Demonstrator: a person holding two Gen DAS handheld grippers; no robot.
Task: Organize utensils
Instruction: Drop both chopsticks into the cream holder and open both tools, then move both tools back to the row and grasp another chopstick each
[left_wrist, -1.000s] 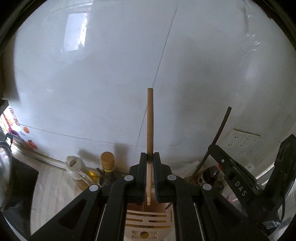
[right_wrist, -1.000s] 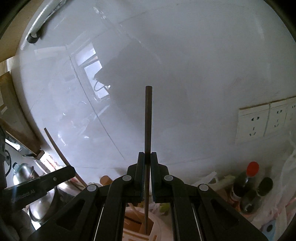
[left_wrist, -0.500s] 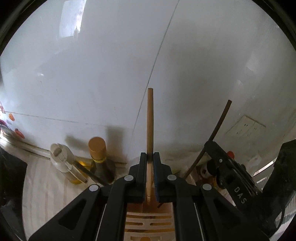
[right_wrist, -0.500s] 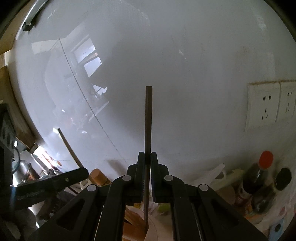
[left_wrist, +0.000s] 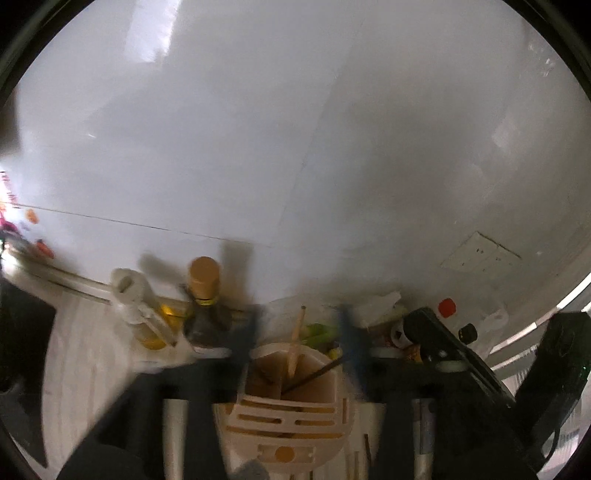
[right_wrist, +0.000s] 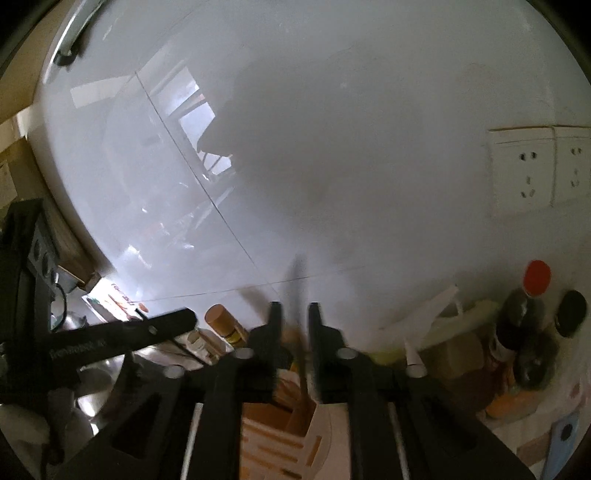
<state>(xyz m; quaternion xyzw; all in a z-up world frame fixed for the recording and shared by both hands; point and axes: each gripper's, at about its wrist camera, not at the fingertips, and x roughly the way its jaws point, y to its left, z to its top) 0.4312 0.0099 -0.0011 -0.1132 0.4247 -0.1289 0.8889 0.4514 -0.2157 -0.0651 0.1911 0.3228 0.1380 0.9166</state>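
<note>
A cream slotted utensil holder (left_wrist: 288, 417) stands below my left gripper (left_wrist: 301, 328), whose jaws are wide open. A light wooden chopstick (left_wrist: 296, 343) and a dark chopstick (left_wrist: 314, 374) stand loose inside the holder. In the right wrist view my right gripper (right_wrist: 293, 325) is open, with the dark chopstick (right_wrist: 300, 332) blurred between its fingers, dropping into the holder (right_wrist: 284, 424). The right gripper also shows in the left wrist view (left_wrist: 439, 343), at the right.
A cork-topped bottle (left_wrist: 203, 295) and a white-capped bottle (left_wrist: 131, 299) stand left of the holder by the white tiled wall. Red-capped and black-capped bottles (right_wrist: 524, 321) and plastic bags stand to the right. Wall sockets (right_wrist: 535, 166) are above them. A steel pot (right_wrist: 92, 373) sits at left.
Both grippers opened and let go of their chopsticks. The light and the dark chopstick dropped into the holder. The left view is blurred from motion.
</note>
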